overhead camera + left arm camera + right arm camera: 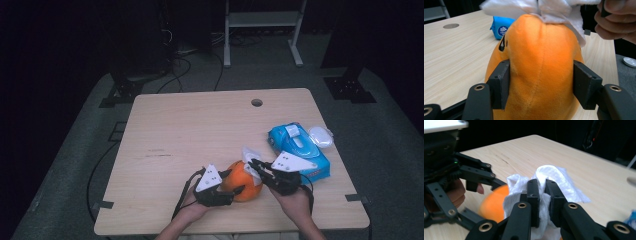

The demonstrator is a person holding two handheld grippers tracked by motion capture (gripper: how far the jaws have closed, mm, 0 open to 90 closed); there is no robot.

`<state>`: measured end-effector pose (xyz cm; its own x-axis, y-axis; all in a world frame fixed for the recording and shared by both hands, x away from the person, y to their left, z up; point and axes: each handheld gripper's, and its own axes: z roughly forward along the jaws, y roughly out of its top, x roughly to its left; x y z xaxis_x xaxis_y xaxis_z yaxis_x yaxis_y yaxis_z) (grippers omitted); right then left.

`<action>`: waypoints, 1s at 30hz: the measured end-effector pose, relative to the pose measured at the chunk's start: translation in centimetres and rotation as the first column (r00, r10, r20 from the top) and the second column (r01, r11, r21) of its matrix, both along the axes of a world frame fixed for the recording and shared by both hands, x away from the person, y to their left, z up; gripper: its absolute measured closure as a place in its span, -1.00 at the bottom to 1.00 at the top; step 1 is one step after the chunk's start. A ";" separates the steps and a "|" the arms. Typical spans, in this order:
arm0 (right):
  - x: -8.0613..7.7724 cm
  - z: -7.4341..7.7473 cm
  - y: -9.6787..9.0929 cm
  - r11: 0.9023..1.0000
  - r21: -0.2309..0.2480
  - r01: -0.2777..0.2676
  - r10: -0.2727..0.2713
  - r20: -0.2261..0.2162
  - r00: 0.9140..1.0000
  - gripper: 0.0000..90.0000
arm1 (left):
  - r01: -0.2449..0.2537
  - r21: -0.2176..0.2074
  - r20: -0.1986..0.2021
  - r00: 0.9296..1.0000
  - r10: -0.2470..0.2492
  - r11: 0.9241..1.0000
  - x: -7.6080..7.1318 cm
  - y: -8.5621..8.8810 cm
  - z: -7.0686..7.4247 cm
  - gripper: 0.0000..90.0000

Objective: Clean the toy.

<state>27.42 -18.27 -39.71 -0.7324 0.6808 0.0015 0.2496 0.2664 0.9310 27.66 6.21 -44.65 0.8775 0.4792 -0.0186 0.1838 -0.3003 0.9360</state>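
Orange plush toy [243, 182] sits on the near part of the wooden table [190, 135], between the two grippers. In the left gripper view the toy [541, 65] stands between the two black jaws, and both pads press against its flanks; a dark eye mark shows on its upper left side. The left gripper [235, 189] thus clamps the toy at its sides, with the person's left hand [192, 210] behind it at the table's near edge.

White tissue [250, 156] lies on top of the toy. In the right gripper view the tissue [556, 180] is bunched and pinched between the two jaws, which stand nearly pressed together with only the crumpled paper between them. The right gripper [256, 164] points from the right toward the toy's top, and the person's right hand [295, 200] holds it from the near right. In the left gripper view the tissue [554, 10] drapes over the toy's upper end.

Blue wipes pack [297, 150] lies on the right part of the table, just behind the right gripper. A round clear lid [320, 136] rests just beside the pack on its far right side. A round cable hole [256, 102] sits near the table's far edge.
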 end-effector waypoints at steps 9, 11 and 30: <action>-0.3 0.2 1.7 0.995 -0.002 -0.097 0.097 -0.001 0.995 0.81 | -0.013 0.003 -0.004 1.000 0.013 1.000 0.0 0.1 0.1 -0.24; 0.3 -0.1 0.5 0.998 0.007 -0.056 0.056 -0.016 0.998 0.81 | -0.008 0.017 0.008 1.000 0.008 1.000 -0.2 -0.3 0.1 -0.20; 0.3 -0.5 -0.3 0.995 0.078 -0.063 0.070 -0.081 0.994 0.82 | 0.013 0.053 0.031 0.999 -0.014 0.999 -0.3 -0.5 0.1 -0.57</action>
